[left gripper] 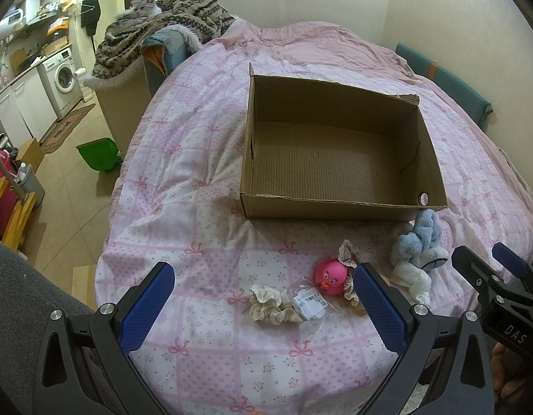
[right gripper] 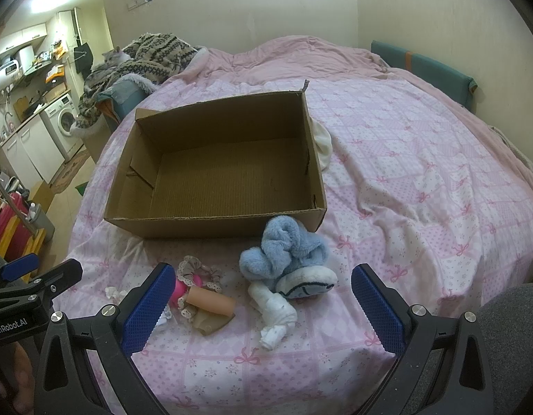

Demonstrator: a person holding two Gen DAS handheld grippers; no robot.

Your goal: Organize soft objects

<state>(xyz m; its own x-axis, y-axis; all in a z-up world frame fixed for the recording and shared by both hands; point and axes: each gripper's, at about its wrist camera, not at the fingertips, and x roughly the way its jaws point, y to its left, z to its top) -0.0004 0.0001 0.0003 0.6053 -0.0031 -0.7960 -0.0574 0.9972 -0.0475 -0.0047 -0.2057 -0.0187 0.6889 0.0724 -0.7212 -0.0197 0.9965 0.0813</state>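
Left wrist view is showing the left gripper hovering wide open and empty over a cream scrunchie, a small plastic packet and a pink rubber duck on the pink quilt. The right gripper is likewise spreading wide, gripping nothing, above a white sock and a blue fluffy sock that is touching the cardboard box. The box is sitting with nothing inside. A beige roll, possibly a stocking, is lying beside the duck.
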